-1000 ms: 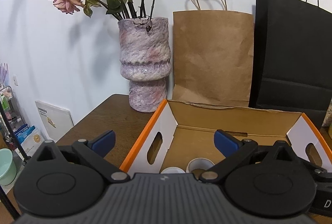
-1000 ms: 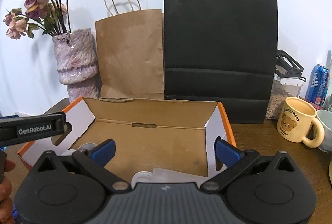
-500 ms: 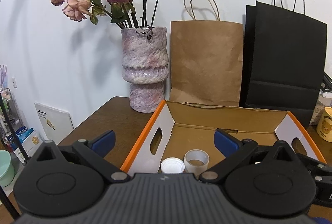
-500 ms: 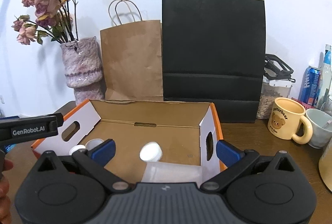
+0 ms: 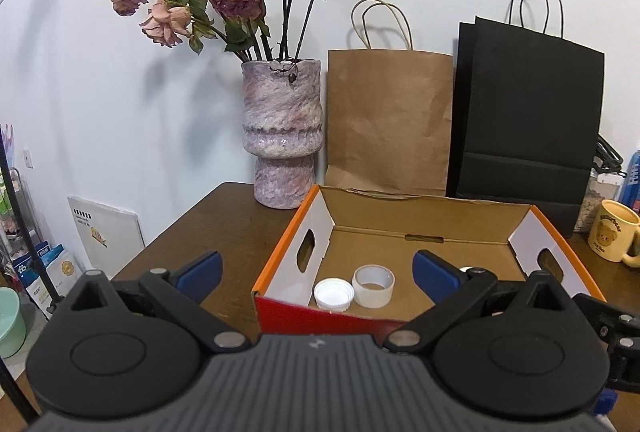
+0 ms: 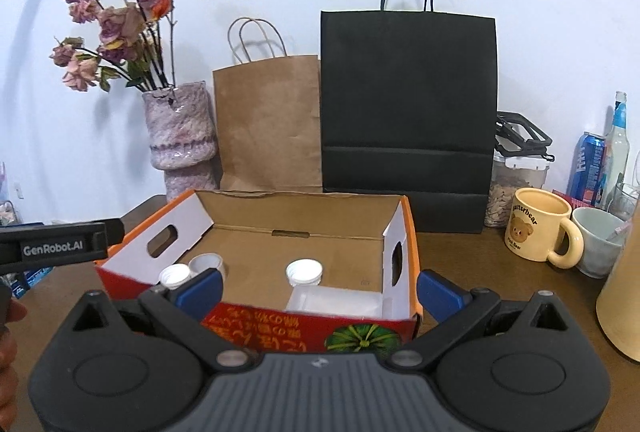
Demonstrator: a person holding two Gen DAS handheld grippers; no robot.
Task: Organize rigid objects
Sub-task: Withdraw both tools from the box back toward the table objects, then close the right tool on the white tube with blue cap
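An open cardboard box [image 5: 416,224] [image 6: 256,228] with orange rims stands on the brown table. Inside it lie a white ribbed cap [image 5: 333,294] and a roll of white tape [image 5: 373,285] at the near left; the right wrist view shows them as the cap [image 6: 175,275] and the tape roll [image 6: 206,264], plus another white cap [image 6: 304,271] and a white tray-like piece [image 6: 334,305]. My left gripper [image 5: 316,270] is open and empty, held back from the box's near left corner. My right gripper [image 6: 319,286] is open and empty, above the box's near wall.
A mottled vase of dried roses [image 5: 282,134], a brown paper bag [image 5: 388,120] and a black paper bag [image 6: 408,120] stand behind the box. A yellow bear mug [image 6: 540,230], a pale cup [image 6: 598,242], a jar, a can and a bottle stand at right.
Both grippers have pulled back and up from the box, so more of its floor and its red front wall show. A white cap and the white piece now show in the box.
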